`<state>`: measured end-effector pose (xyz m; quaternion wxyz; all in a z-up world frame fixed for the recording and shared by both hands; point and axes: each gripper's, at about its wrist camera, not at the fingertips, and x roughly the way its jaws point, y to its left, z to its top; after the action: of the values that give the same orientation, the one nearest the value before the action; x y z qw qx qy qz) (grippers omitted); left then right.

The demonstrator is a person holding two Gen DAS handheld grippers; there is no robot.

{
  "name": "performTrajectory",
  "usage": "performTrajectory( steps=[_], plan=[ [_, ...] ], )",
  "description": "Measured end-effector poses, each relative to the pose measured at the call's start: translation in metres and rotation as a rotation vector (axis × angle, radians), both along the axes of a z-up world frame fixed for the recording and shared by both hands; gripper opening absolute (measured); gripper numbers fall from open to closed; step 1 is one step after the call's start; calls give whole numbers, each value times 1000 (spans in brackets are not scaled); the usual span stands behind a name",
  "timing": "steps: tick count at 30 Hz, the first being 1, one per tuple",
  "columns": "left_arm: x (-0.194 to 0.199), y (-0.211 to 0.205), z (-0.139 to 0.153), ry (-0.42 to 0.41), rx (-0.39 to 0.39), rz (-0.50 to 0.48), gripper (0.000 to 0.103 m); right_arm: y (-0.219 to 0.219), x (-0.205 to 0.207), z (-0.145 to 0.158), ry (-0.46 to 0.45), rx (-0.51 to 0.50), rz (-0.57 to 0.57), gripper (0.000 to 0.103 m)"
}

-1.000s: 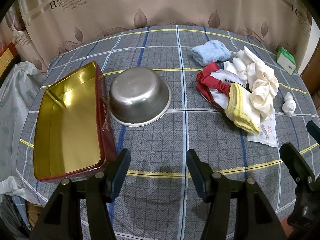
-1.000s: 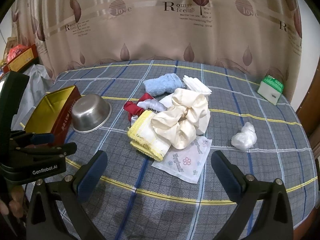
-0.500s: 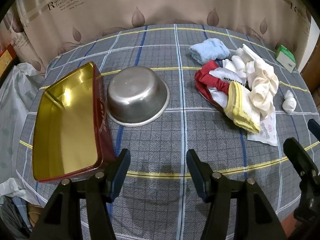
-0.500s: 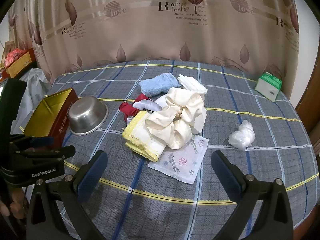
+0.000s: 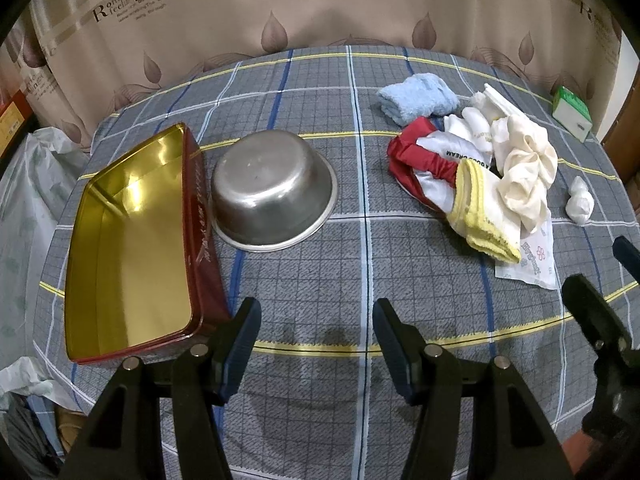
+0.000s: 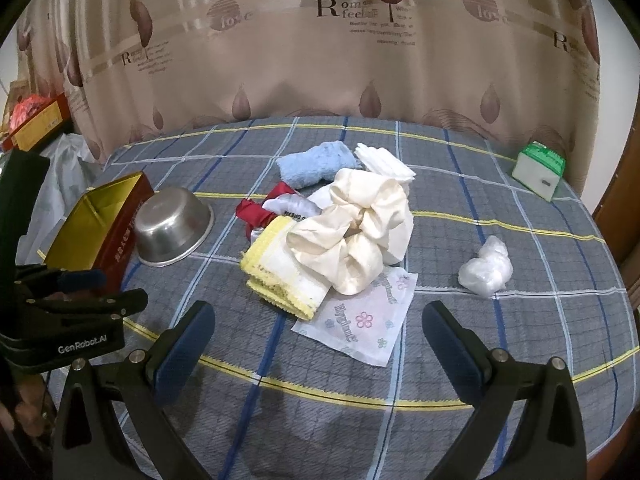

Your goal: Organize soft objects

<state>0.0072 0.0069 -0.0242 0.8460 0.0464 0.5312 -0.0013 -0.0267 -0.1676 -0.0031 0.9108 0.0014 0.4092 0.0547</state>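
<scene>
The soft pile with the cream silky cloth (image 6: 360, 232) lies straight ahead of the right gripper (image 6: 316, 332), the nearer one. Both it and the left gripper (image 5: 316, 332) are spread wide, holding nothing.

The tabletop (image 5: 320, 280) is covered by a grey plaid cloth (image 6: 500, 360). On it are set a red tin (image 5: 128, 248), an upturned steel bowl (image 5: 272, 192) just beside it, a heap of soft cloths (image 6: 344, 232), a flowered packet (image 6: 360, 320), a white plastic wad (image 6: 486, 270) and a green-white box (image 6: 538, 170).
</scene>
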Motion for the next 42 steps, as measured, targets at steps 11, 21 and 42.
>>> performTrajectory(
  steps=[11,21,42],
  plan=[
    [4,-3,-6,11,-3,-12,59,-51,13,-8,22,-14,-95,103],
    [14,-12,-13,17,-10,-44,59,-118,38,-35,72,-131,-206,95],
    [41,-56,3,-51,-56,-166,59,-149,91,-73,120,-62,-265,54]
  ],
)
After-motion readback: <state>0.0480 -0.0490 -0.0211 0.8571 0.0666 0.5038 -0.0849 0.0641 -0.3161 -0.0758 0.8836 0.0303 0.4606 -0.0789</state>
